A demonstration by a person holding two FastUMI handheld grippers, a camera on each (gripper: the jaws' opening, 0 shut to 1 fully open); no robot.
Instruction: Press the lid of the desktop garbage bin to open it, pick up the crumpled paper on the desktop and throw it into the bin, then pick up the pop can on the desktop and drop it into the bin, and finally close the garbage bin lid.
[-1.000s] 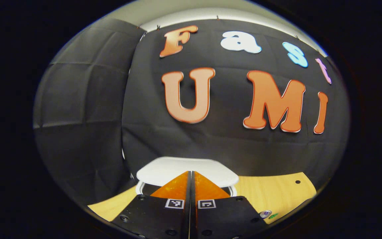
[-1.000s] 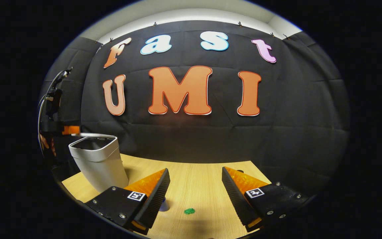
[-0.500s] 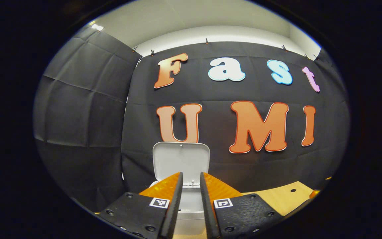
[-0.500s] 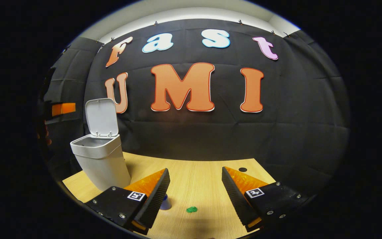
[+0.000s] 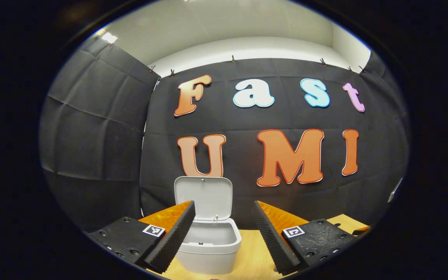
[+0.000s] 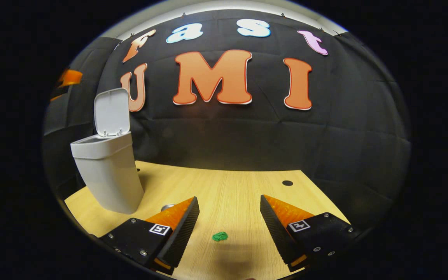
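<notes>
The desktop garbage bin [image 6: 105, 171] stands at the left of the wooden desktop [image 6: 231, 194], close to the booth's back wall, with its lid [image 6: 111, 112] swung upright on the rear hinge; the opening step looks done. In the left gripper view the same bin [image 5: 208, 249] sits just ahead, its mouth open and its lid [image 5: 203, 197] raised behind it; the left gripper [image 5: 224, 237] has its fingers spread wide with nothing between them. The right gripper [image 6: 228, 229] is likewise spread and empty, poised low over the desktop; a small green crumpled scrap [image 6: 220, 236], probably the paper to be thrown away, lies on the wood between and just ahead of its fingers. A round metallic rim [image 6: 167, 207], possibly the top of the pop can, peeks from behind the right gripper's left finger; too little shows to be sure.

The likely next step is pinching the paper; the scrap is small and flat, so the fingers could scrape the desktop or close above it. The half-hidden can sits near that finger, and a careless descent could knock it over. The bin looks light, and a clumsy drop could nudge it or tip the lid shut too soon.
</notes>
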